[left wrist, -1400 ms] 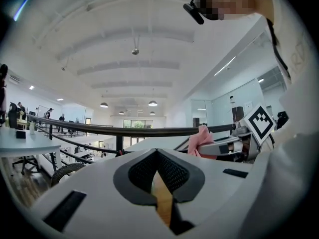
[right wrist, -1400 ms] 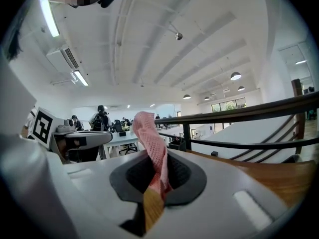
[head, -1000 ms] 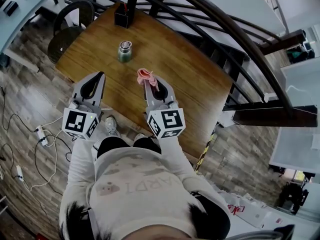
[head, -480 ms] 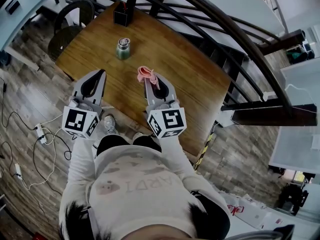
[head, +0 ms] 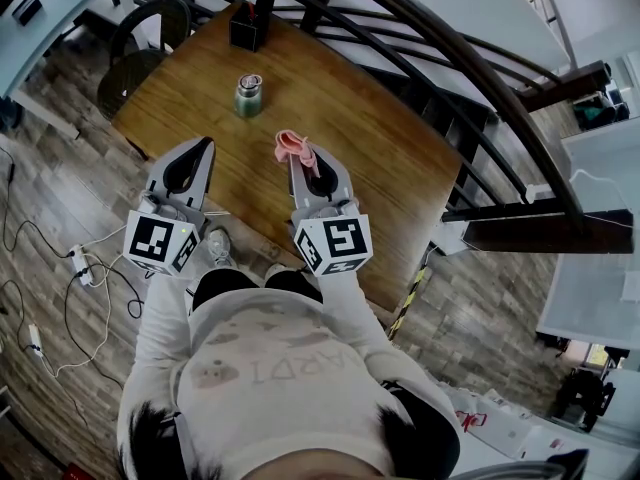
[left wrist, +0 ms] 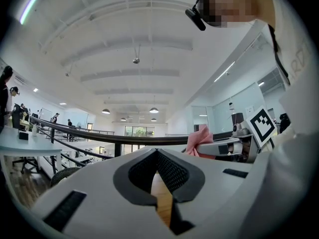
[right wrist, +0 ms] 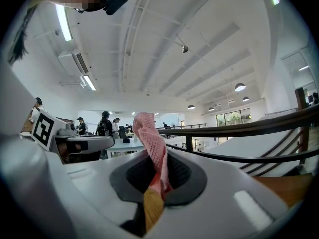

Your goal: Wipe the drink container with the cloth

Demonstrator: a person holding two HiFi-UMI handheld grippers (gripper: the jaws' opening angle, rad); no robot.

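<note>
A small green drink container [head: 248, 97] with a silver lid stands upright on the wooden table [head: 360, 158], toward its far left. My right gripper [head: 300, 154] is shut on a pink cloth [head: 291, 146], which bunches out past the jaw tips; in the right gripper view the pink cloth [right wrist: 153, 148] stands up between the jaws. My left gripper [head: 200, 148] hangs near the table's front edge, shut with nothing in it, below and left of the container. In the left gripper view the cloth [left wrist: 199, 139] shows at the right.
A black box [head: 246, 30] sits at the table's far edge beside a dark curved railing [head: 480, 78]. A black chair [head: 140, 43] stands at the left. Cables [head: 60, 268] lie on the wood floor on the left.
The view has shifted very slightly; both grippers, the cloth and the container keep nearly the same places.
</note>
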